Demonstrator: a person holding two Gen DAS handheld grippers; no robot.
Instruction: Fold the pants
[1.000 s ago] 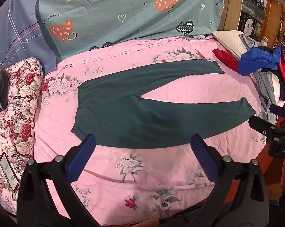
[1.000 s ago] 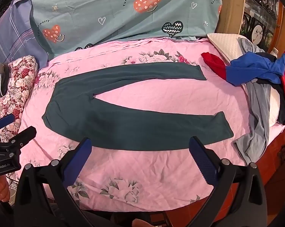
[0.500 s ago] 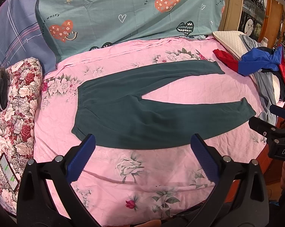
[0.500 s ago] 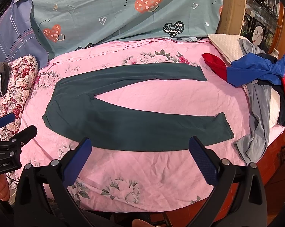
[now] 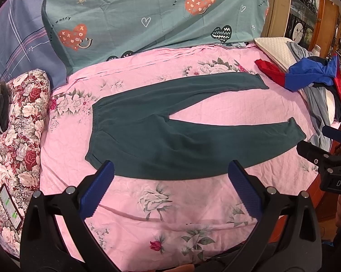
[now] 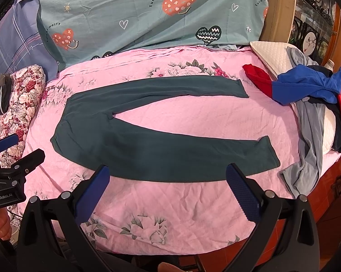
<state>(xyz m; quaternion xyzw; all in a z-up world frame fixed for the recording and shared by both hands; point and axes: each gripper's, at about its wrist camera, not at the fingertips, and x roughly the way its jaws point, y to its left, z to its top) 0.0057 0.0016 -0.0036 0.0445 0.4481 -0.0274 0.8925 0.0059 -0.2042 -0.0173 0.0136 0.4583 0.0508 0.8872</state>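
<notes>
1. The dark green pants (image 5: 170, 136) lie flat and unfolded on the pink floral bedsheet (image 5: 181, 208), waistband toward the left, both legs running out to the right and splayed apart in a V with bare sheet between them.
2. The near leg ends at a cuff (image 6: 269, 153) close to the right edge of the bed; the far leg's cuff (image 6: 240, 88) lies near a red and blue garment (image 6: 301, 86).
3. The left gripper (image 5: 170, 188) hovers above the near edge of the bed with its blue-padded fingers spread wide and nothing between them; it touches no cloth.
4. The right gripper (image 6: 168, 188) is likewise spread wide and empty, hanging over the sheet just in front of the near leg.
5. Each gripper shows at the edge of the other's view: the right one at the far right of the left wrist view, the left one at the far left of the right wrist view.
6. A teal quilt with heart prints (image 5: 152, 15) is bunched along the head of the bed, beside a blue plaid pillow (image 5: 14, 36).
7. A red rose-print cushion (image 5: 18, 136) sits at the left, with a phone (image 5: 9, 206) on it, screen lit.
8. A grey garment (image 6: 308, 140) drapes off the right side, partly over a white quilted pillow (image 6: 272, 52); what the dark item under the pile is, I cannot quite make out.
</notes>
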